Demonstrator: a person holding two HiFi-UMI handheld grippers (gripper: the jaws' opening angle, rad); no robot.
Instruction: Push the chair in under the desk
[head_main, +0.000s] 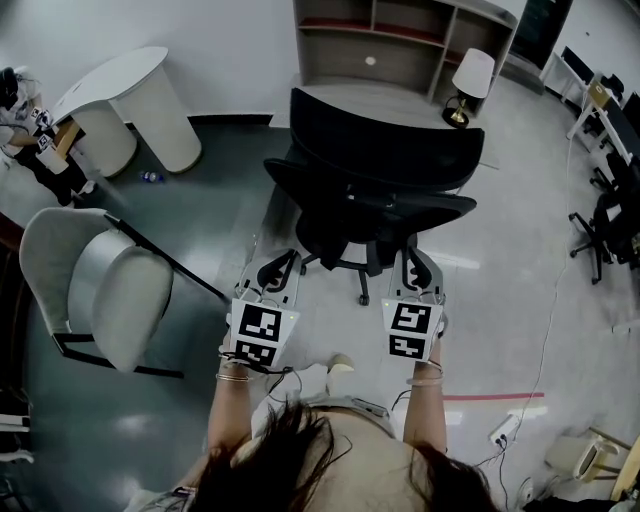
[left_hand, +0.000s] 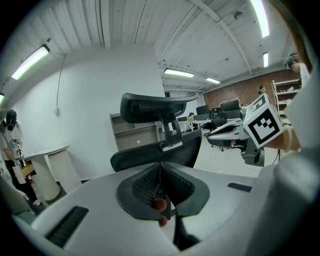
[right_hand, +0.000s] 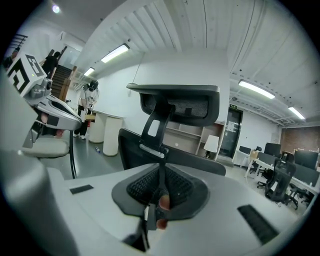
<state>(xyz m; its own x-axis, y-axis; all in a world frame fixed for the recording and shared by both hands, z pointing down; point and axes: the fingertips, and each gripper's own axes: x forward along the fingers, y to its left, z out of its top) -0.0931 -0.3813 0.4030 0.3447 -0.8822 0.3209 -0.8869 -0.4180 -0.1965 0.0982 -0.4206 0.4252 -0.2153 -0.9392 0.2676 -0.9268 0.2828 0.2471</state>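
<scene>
The chair (head_main: 375, 190) is black and stands on the floor, close in front of the table (head_main: 390, 92) but not under it. The left hand-held gripper (head_main: 280, 265) and the right hand-held gripper (head_main: 415, 262) are just behind the chair. Both are closed and hold nothing

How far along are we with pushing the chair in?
Nothing done yet: the chair stands out in front of the desk, base on open floor. In hand: left tongs and right tongs, both shut and empty, sit behind its back. Left: the whole push.
</scene>
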